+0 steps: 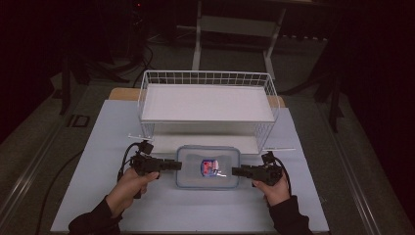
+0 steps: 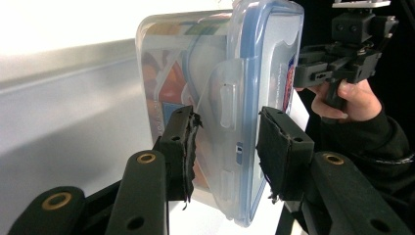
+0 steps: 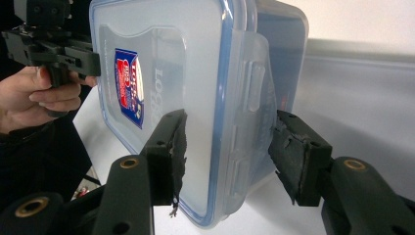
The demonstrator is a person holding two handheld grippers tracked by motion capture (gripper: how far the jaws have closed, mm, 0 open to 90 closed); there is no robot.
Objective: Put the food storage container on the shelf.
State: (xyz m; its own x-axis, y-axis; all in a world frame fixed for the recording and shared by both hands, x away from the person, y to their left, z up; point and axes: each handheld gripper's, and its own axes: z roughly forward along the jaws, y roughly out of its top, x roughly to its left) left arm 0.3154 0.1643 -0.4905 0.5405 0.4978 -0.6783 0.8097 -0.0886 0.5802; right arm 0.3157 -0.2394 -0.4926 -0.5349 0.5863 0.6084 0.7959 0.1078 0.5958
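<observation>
A clear plastic container [image 1: 208,166] with a blue-rimmed lid and a red-and-blue label lies flat on the pale mat, just in front of the wire basket. My left gripper [image 1: 177,165] is at its left short edge and my right gripper [image 1: 236,171] at its right short edge. In the left gripper view, the jaws [image 2: 225,147] straddle the container [image 2: 195,63] edge and its side latch, with a thin gap at the lid-side pad. In the right gripper view, the jaws [image 3: 227,147] straddle the container's [image 3: 166,63] opposite latch edge, and the pads are not clearly pressing.
A white wire basket [image 1: 208,78] holding a white shelf board stands behind the container. The pale mat [image 1: 122,205] reaches to the table's front edge. Dark floor, cables and a stand's legs lie beyond the table.
</observation>
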